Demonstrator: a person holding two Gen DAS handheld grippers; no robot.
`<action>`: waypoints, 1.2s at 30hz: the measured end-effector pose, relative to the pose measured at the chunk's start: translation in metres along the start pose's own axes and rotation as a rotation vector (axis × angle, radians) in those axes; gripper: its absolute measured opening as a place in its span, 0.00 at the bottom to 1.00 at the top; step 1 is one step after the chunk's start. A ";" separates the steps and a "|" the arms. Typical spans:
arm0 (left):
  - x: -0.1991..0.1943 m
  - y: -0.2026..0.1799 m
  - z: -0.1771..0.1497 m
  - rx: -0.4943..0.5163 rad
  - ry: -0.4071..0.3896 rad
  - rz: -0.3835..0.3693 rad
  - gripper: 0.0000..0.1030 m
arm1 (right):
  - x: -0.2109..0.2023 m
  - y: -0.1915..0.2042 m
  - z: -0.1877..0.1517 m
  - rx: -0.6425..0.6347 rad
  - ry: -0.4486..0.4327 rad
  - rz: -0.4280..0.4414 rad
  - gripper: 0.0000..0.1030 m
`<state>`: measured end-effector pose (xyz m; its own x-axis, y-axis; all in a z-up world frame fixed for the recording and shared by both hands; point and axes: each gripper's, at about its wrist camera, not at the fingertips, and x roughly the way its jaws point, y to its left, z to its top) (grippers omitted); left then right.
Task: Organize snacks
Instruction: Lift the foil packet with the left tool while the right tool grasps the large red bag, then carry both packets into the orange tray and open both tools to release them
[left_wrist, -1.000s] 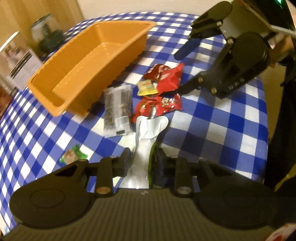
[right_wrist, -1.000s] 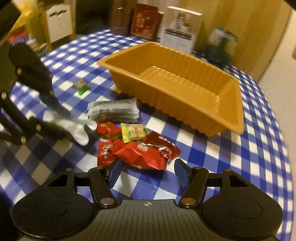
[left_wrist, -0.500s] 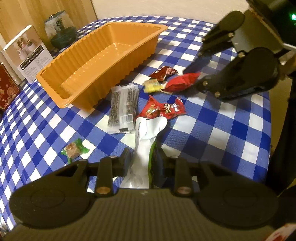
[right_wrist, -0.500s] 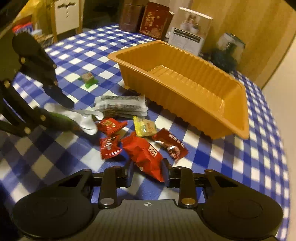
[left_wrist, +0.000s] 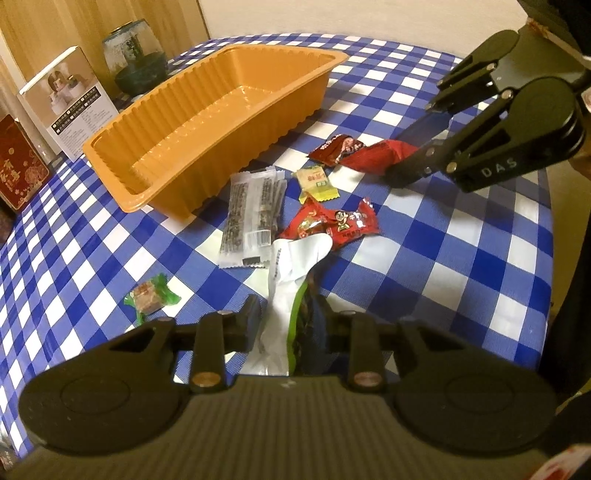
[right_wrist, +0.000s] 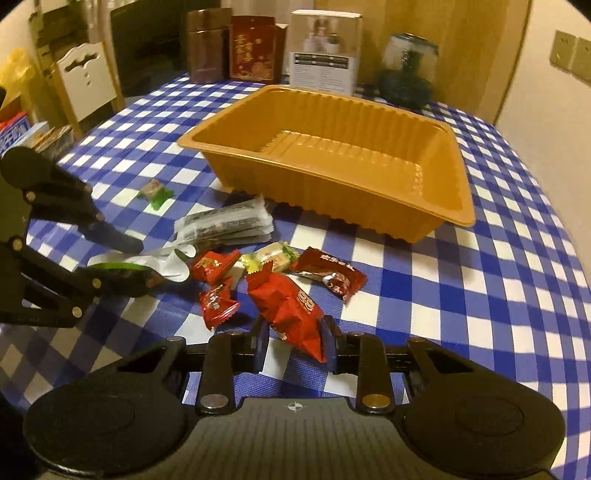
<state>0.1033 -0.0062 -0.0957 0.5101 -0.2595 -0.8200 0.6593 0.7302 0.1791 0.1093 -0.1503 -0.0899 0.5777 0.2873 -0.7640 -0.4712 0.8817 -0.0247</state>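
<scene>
Low in both frames, each gripper held a snack: left gripper (left_wrist: 286, 325) a white-green pouch (left_wrist: 291, 280), right gripper (right_wrist: 293, 341), just closed, a red packet (right_wrist: 291, 306). Next: into the empty orange tray (right_wrist: 369, 188).

Landmark: your white box (right_wrist: 324, 51) stands on the checked tablecloth (right_wrist: 480, 295).
Right of it: glass jar (right_wrist: 408, 70).
Left of it: red box (right_wrist: 253, 53), brown packet (right_wrist: 205, 46).
</scene>
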 end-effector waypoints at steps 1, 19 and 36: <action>0.001 0.000 0.001 0.005 0.002 0.001 0.24 | 0.000 0.000 0.000 0.005 -0.001 -0.001 0.30; -0.027 0.003 0.006 -0.070 -0.036 0.032 0.22 | -0.015 0.002 0.007 0.067 -0.038 0.007 0.23; -0.066 0.009 0.025 -0.168 -0.152 0.069 0.21 | -0.034 -0.010 0.014 0.150 -0.120 0.017 0.19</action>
<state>0.0897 0.0013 -0.0262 0.6364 -0.2879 -0.7156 0.5253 0.8411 0.1288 0.1042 -0.1634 -0.0548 0.6500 0.3371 -0.6811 -0.3818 0.9198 0.0908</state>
